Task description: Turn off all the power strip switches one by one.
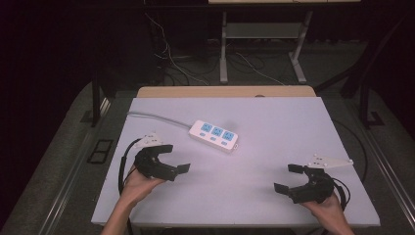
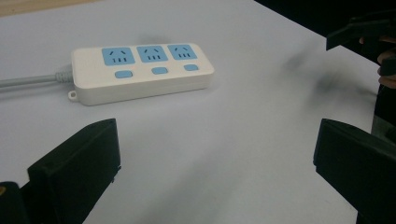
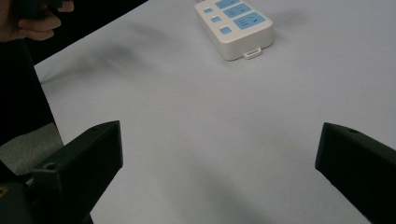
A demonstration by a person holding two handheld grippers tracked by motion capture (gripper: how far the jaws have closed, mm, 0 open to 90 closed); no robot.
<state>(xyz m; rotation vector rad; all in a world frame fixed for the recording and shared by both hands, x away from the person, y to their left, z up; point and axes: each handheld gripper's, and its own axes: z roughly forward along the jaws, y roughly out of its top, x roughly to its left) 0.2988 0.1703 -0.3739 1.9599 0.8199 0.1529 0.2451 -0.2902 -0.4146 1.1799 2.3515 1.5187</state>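
Note:
A white power strip (image 1: 214, 135) with three blue sockets and blue switches lies near the middle of the pale table (image 1: 274, 122), its grey cable (image 1: 156, 119) running off to the far left. In the left gripper view the power strip (image 2: 142, 72) sits ahead of the jaws; in the right gripper view the power strip (image 3: 234, 28) is farther off. My left gripper (image 1: 175, 157) hovers at the front left, open and empty, just left of the strip. My right gripper (image 1: 288, 177) is open and empty at the front right.
The table's wooden far edge (image 1: 225, 91) borders a dark floor with cables and a metal stand (image 1: 223, 49). A grey plate (image 1: 330, 161) sits on top of the right gripper. The person's other hand (image 3: 39, 21) shows at the top left of the right gripper view.

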